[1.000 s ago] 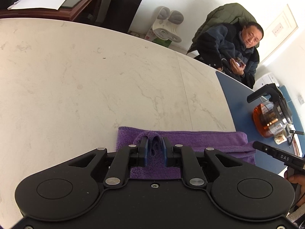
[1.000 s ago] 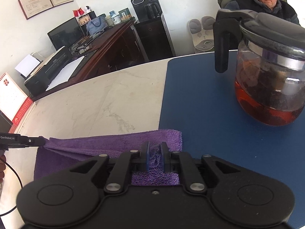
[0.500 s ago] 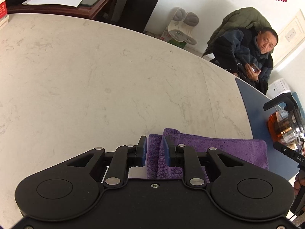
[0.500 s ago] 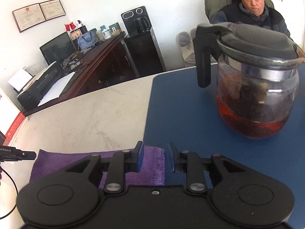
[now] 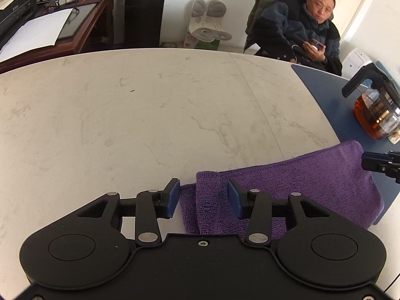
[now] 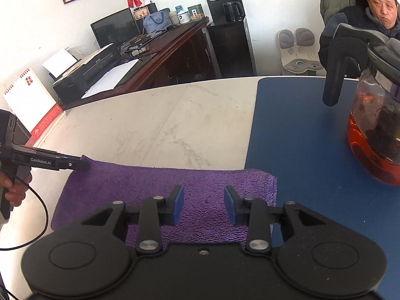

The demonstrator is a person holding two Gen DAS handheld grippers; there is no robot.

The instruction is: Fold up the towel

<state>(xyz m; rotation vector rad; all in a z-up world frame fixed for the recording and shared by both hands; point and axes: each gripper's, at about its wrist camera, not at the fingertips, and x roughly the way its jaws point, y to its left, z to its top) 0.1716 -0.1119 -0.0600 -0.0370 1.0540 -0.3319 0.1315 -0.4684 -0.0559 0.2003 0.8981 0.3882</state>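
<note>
A purple towel (image 5: 312, 177) lies folded in a long strip on the marble table, its right end on the blue mat. My left gripper (image 5: 203, 187) stands over the towel's left end. Its jaws are opening, and a raised ridge of cloth sits between the blue pads (image 5: 172, 195) without being pressed. My right gripper (image 6: 203, 195) hovers over the right part of the towel (image 6: 150, 182). Its jaws are opening too, with flat cloth below them and nothing pinched. In the right wrist view the left gripper (image 6: 83, 166) reaches the towel's far left corner.
A glass teapot (image 6: 375, 137) with dark tea stands on the blue mat (image 6: 295, 130), close to the right of the towel. A person (image 5: 300, 30) sits beyond the table's far edge. A dark desk with a printer (image 6: 100, 62) is behind on the left.
Both grippers were shut on pinched folds of the towel a second ago. Both have let go and spread their jaws. The cloth has settled onto the table.
</note>
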